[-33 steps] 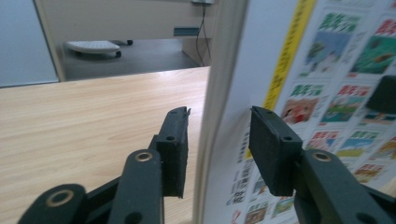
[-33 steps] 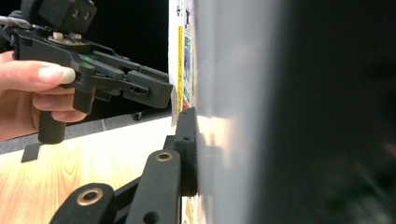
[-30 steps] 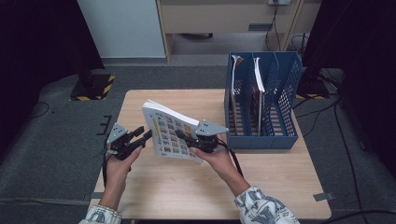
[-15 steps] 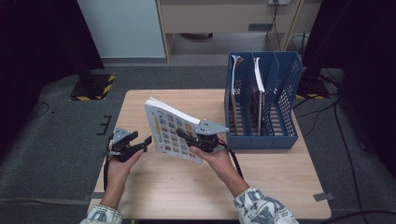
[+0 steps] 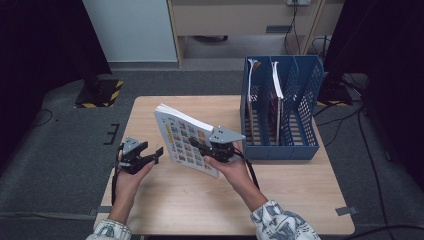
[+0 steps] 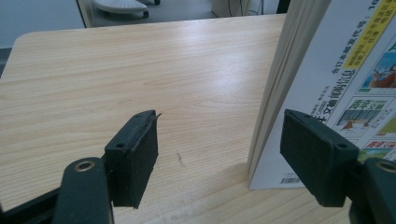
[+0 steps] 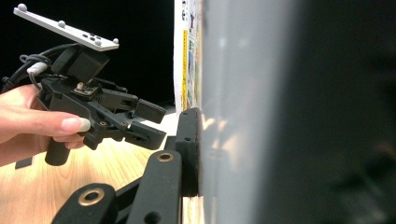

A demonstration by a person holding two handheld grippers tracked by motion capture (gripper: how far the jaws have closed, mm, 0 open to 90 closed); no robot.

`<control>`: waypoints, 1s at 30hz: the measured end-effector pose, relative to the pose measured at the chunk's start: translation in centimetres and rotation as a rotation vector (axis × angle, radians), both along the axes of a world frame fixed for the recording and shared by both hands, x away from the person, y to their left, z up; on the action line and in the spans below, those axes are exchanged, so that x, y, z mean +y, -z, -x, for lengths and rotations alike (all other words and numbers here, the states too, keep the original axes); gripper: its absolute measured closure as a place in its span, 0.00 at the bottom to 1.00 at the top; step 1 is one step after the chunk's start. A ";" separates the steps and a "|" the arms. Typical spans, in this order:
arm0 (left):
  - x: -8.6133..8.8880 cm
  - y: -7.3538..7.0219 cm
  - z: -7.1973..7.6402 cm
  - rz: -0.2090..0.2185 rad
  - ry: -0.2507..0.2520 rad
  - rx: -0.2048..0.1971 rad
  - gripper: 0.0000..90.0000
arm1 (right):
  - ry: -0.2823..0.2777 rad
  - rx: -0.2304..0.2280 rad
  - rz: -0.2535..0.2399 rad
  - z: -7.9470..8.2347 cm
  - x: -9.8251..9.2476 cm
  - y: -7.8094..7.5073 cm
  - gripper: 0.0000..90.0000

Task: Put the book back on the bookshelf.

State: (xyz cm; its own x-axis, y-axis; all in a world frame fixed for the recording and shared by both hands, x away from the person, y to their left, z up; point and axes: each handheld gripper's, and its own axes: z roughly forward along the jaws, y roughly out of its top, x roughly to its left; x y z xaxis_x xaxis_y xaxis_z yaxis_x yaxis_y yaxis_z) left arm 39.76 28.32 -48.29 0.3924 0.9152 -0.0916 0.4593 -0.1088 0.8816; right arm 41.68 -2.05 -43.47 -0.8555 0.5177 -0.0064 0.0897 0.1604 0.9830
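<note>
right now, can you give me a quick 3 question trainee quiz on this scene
1. Which gripper holds the book upright on the table?
2. True or false: the left gripper has its jaws clamped on the book.
3. How many books stand in the blue file rack: A none, B two, C five?

Key: 1. The right gripper. 2. False; its jaws are open beside the book. 3. B.

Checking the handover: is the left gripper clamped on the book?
No, the left gripper stands open, its pads off the book.
</note>
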 end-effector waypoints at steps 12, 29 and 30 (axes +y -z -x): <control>-0.2 0.1 0.0 -0.028 0.005 -0.003 0.30 | 0.022 -0.008 0.012 0.0 -0.3 -0.5 0.82; -0.6 1.1 -0.6 -0.088 0.026 0.072 0.19 | 0.053 -0.017 -0.026 0.0 -2.0 -2.1 0.82; -0.7 1.2 -0.6 -0.094 0.035 0.086 0.17 | 0.055 -0.019 -0.023 0.0 -2.0 -2.2 0.82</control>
State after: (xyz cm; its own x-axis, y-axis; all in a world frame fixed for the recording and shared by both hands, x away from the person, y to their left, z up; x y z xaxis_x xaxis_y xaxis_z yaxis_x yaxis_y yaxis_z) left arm 40.40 27.67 -49.53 0.4189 0.9071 -0.0405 0.5276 -0.2068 0.8240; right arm 41.71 -4.06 -41.29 -0.8258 0.5639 -0.0102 0.0787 0.1331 0.9880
